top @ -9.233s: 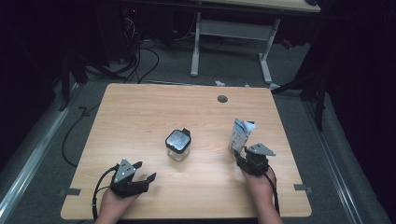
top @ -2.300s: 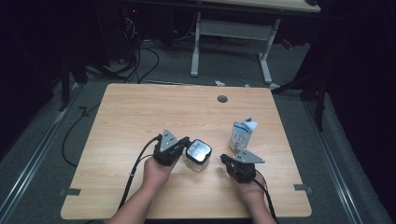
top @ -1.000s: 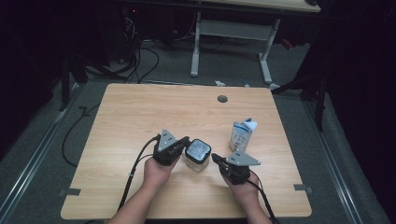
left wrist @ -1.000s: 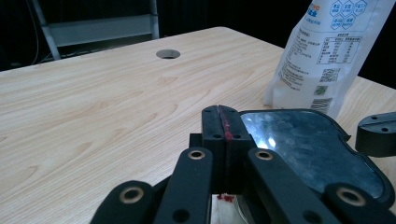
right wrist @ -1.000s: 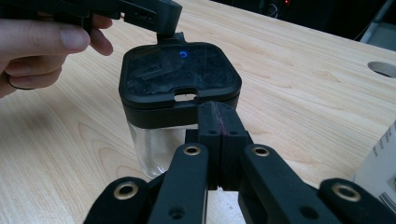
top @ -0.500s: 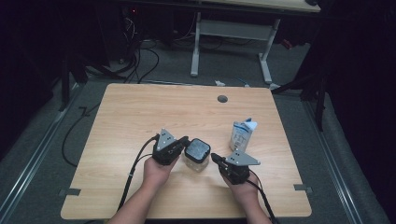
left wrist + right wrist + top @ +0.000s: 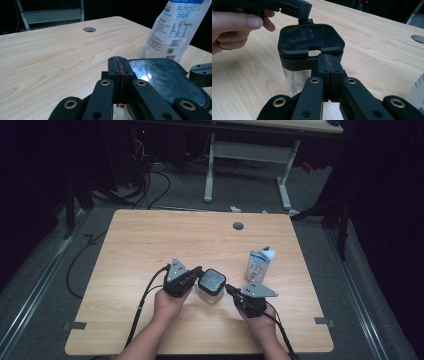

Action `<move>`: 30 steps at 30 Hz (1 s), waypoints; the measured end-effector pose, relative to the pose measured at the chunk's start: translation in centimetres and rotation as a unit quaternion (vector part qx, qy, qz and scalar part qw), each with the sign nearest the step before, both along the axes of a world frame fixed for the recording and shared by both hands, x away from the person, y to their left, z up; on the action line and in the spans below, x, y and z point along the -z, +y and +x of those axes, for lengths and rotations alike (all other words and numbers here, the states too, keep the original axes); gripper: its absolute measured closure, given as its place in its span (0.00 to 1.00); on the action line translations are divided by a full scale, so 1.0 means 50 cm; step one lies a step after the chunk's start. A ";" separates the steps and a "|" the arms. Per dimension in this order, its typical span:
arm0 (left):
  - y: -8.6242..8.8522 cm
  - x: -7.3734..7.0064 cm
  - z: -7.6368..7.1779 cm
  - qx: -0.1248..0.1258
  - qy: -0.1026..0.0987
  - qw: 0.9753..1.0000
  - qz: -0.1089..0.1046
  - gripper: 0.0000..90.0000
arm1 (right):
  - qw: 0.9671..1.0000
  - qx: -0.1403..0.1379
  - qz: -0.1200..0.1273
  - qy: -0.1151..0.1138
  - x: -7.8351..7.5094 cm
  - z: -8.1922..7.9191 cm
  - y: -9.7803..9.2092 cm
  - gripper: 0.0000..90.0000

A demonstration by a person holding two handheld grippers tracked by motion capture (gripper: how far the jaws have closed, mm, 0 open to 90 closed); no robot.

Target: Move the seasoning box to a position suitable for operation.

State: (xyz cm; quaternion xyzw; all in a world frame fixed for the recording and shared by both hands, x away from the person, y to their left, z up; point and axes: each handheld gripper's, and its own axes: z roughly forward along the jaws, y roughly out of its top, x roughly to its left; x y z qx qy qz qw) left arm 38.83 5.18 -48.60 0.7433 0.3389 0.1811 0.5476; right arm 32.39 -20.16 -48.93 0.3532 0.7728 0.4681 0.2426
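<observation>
Item: clear jar with black square lid (image 7: 210, 285), standing upright near the middle of your wooden table (image 7: 150, 245), between your two grippers.

Left gripper (image 7: 196, 274): you hold it at the jar's left side; in the left gripper view its jaws are pressed flat together, tips just beside the lid's edge (image 7: 162, 77). Whether they pinch a tab of the lid cannot be told.

Right gripper (image 7: 231, 290): you hold it at the jar's right side; in the right gripper view the jaws are closed against each other, tips at the lid's rim (image 7: 312, 50) below a small notch, contact uncertain.

Nearby: white and blue printed pouch (image 7: 260, 262), upright, behind and to the right of the jar, apart from it; round cable hole (image 7: 238, 226) toward the table's far edge
</observation>
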 end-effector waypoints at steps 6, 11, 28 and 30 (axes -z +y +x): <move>-0.002 0.001 -0.002 0.000 -0.001 1.000 -0.002 1.00 | 1.000 0.000 -0.001 -0.001 0.001 0.000 0.000 1.00; -0.001 0.002 0.000 0.000 0.000 1.000 0.002 1.00 | 1.000 0.001 0.005 -0.006 -0.005 -0.001 -0.001 1.00; 0.001 -0.003 -0.008 0.000 -0.003 1.000 0.005 1.00 | 0.999 -0.034 0.008 -0.019 -0.025 -0.008 0.043 1.00; 0.009 -0.005 -0.017 -0.001 -0.007 1.000 0.002 1.00 | 0.999 -0.035 0.008 -0.019 -0.027 -0.009 0.044 1.00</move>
